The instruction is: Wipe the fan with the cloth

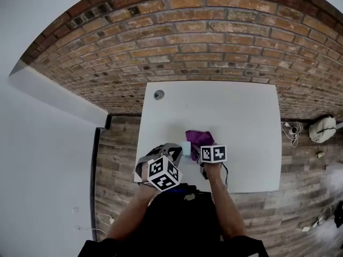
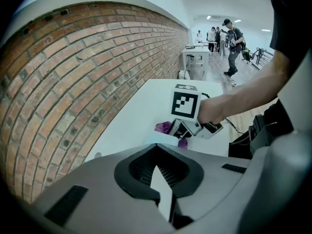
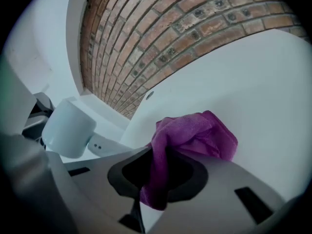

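A small white fan (image 1: 186,147) stands near the front edge of the white table (image 1: 241,116). My left gripper (image 1: 174,152) is shut on it, and in the left gripper view a white part of the fan (image 2: 163,191) sits pinched between the jaws. A purple cloth (image 1: 199,138) lies bunched just right of the fan. My right gripper (image 3: 156,182) is shut on the cloth (image 3: 195,133), one fold hanging down between the jaws. The right gripper view shows the fan's white round body (image 3: 68,127) close by on the left. The right gripper (image 2: 187,129) is also in the left gripper view.
A small round grey thing (image 1: 158,95) sits at the table's far left. A brick wall (image 1: 187,36) runs behind the table. On the wooden floor to the right lie a white bag (image 1: 322,128) and cables (image 1: 292,130). People (image 2: 230,38) stand far down the room.
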Demonstrator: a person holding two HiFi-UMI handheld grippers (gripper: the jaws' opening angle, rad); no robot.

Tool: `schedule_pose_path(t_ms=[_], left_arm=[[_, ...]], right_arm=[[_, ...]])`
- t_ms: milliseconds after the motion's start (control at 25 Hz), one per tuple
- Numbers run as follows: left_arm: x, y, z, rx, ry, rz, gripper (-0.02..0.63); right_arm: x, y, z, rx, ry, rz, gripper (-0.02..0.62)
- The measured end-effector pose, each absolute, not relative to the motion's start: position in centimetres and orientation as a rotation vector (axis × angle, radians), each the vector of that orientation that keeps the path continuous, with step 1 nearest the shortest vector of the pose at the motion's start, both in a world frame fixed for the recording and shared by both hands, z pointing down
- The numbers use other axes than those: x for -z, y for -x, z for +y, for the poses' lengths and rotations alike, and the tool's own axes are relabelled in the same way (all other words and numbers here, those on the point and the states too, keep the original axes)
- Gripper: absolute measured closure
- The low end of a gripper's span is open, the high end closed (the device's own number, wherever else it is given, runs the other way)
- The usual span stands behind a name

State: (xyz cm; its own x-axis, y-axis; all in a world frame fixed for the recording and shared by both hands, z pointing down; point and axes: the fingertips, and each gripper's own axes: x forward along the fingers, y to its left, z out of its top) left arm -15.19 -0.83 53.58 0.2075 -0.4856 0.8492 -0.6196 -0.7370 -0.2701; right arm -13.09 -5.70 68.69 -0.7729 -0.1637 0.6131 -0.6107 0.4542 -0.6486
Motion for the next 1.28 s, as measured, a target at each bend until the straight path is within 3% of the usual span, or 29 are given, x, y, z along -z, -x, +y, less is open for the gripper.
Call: schedule_pose_path(t_ms=[320,600,880,1080,1280], left_arm=[[-53.6,15.3,-0.7,-1.558,-2.342,-1.077,0.606],[-53.6,15.3,-0.8,-1.551,-2.346,-1.097,0.606],[-53.6,15.3,-0.7,-1.547,-2.347,-1.099,0.606],[-53.5,15.4,-0.9,-1.503,-2.376,-1.126,0.606],[-53.3,16.9,0.1,-1.463,-2.368,-1.178,0.604]], right_arm=[[-68.5,13.6,4.3,-1.253,-0.294,-2.184,0.532],[-65.7,11.5,-8.4,-1.245,-0.715,-2.348,0.532],[-68.8,12.8,-3.8,-1.261,-0.597,-2.235,0.532],[-68.9,12.9,4.7,-1.258,-0.242,-2.176,0.532],[-65.1,10.0,-3.0,-1.25,-0.474,-2.312,0.532]])
